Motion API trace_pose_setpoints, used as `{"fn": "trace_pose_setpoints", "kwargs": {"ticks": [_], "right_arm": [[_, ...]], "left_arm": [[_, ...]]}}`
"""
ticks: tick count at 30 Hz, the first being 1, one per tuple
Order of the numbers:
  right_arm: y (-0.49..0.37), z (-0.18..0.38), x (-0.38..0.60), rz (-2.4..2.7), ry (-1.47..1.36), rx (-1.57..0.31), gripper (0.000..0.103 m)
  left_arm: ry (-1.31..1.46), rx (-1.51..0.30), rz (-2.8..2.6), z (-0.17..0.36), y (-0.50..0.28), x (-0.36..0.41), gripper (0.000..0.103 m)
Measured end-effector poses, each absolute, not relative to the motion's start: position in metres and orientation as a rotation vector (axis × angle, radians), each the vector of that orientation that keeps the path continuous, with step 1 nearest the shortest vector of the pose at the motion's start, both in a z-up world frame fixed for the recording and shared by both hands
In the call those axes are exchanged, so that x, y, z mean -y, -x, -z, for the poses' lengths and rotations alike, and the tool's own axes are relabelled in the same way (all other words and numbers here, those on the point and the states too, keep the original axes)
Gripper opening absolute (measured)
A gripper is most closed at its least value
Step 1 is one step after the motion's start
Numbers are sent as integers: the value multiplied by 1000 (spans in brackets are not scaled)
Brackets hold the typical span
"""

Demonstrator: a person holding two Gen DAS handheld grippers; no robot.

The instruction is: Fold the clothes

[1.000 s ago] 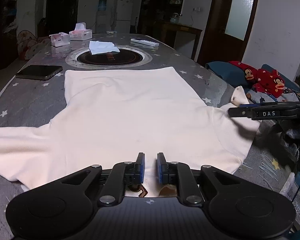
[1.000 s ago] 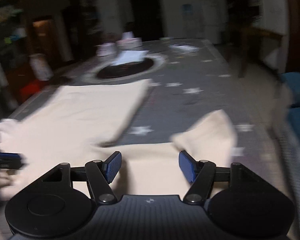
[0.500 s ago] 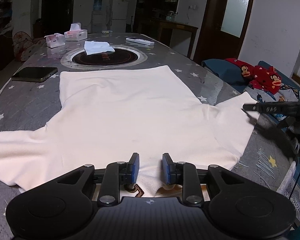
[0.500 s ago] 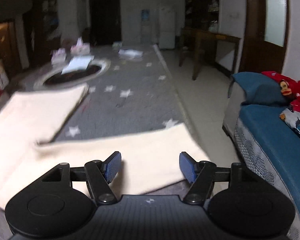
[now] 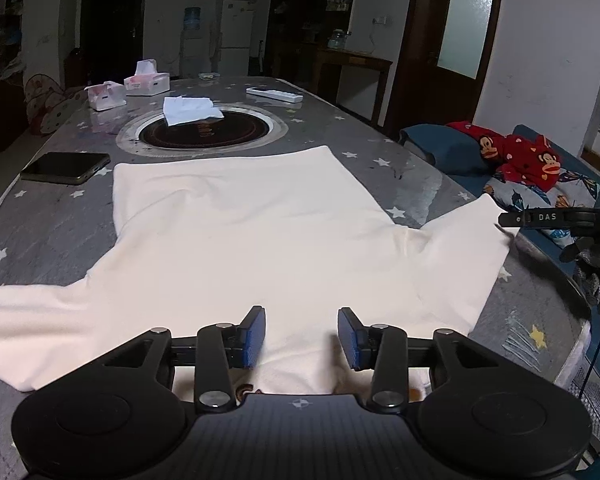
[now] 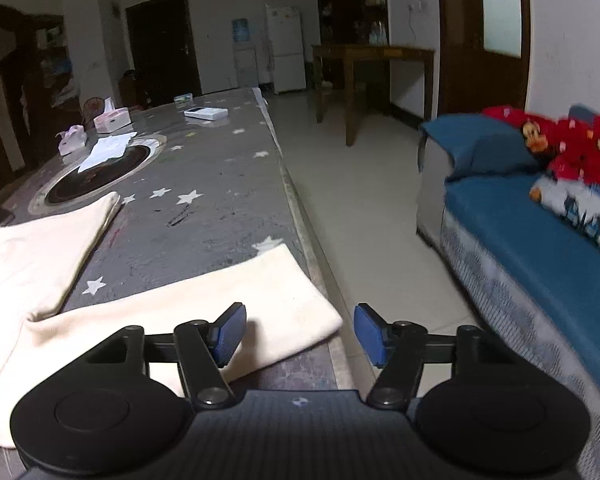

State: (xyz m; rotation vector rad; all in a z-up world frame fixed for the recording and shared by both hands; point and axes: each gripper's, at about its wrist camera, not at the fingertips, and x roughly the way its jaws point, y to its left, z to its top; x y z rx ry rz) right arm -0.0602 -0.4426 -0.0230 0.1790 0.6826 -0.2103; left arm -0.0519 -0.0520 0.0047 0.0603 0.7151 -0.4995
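A cream T-shirt [image 5: 244,236] lies flat on the grey star-patterned table [image 5: 48,220], its hem far and its collar near me. My left gripper [image 5: 302,336] is open and empty above the collar area. The shirt's right sleeve [image 6: 204,316] lies flat at the table's right edge. My right gripper [image 6: 300,334] is open and empty, over the sleeve's end and the table edge. It also shows in the left wrist view [image 5: 540,218] beside the sleeve tip.
A phone [image 5: 66,167] lies left of the shirt. A round black hob [image 5: 204,134] with a white cloth [image 5: 190,109] on it sits beyond the hem. Tissue boxes [image 5: 146,82] and a remote [image 5: 274,95] are farther back. A blue sofa [image 6: 540,240] stands to the right.
My left gripper has opened from nearly shut and let go of the collar. My right gripper swung right along the sleeve, which now lies spread flat at the table edge.
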Motion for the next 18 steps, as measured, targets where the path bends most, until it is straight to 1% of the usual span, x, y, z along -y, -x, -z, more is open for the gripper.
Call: {"fn": "trace_pose_setpoints", "kwargs": {"ticks": [4, 7, 8, 10, 11, 14, 18], "right_arm": [[60, 27, 450, 206, -221, -690, 52], [61, 26, 451, 207, -223, -688, 42], [61, 26, 451, 208, -220, -687, 36], [61, 25, 451, 209, -219, -685, 33], [62, 25, 452, 210, -221, -684, 30], [64, 25, 455, 215, -234, -680, 30], [66, 26, 458, 220, -240, -677, 34]], "left_arm": [[-64, -711, 499, -5, 52, 55, 43], [-63, -706, 499, -7, 51, 57, 44], [-63, -706, 500, -7, 51, 58, 45], [-65, -705, 503, -7, 50, 61, 45], [-67, -705, 507, -7, 50, 63, 45], [-72, -704, 517, -7, 50, 68, 46], [-75, -704, 526, -7, 48, 74, 47]]}}
